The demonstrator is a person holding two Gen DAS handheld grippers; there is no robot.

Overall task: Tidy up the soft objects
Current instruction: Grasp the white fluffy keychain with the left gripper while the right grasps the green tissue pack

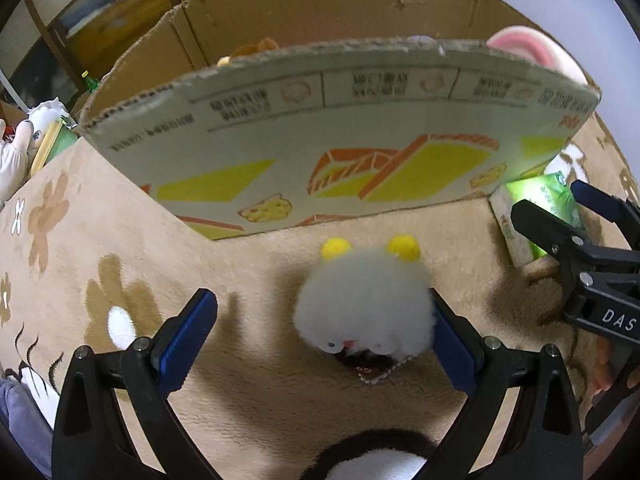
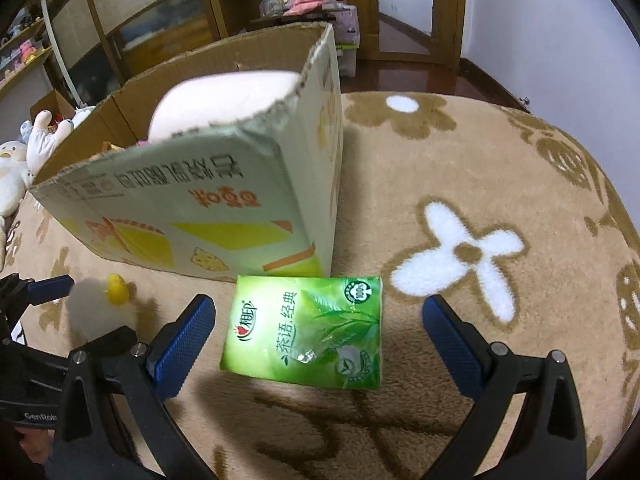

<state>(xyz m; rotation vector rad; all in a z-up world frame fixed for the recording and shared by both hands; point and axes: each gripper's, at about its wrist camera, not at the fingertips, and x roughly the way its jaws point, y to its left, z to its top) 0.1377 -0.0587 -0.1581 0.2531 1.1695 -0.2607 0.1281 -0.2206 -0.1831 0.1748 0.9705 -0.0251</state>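
1. The left tool (image 1: 320, 330) is spread wide; the white fluffy plush toy (image 1: 362, 304) with yellow pom-pom ears lies between its blue pads on the beige flowered carpet (image 1: 120, 240), touching the right-hand pad.
2. The right tool (image 2: 318, 346) is spread wide too, with the green tissue pack (image 2: 308, 328) between its pads, touching neither.
3. Just beyond both stands the open cardboard box (image 2: 192, 208), a pink plush (image 2: 224, 100) inside.
4. Past the box's left end lie white stuffed animals (image 2: 24, 156).
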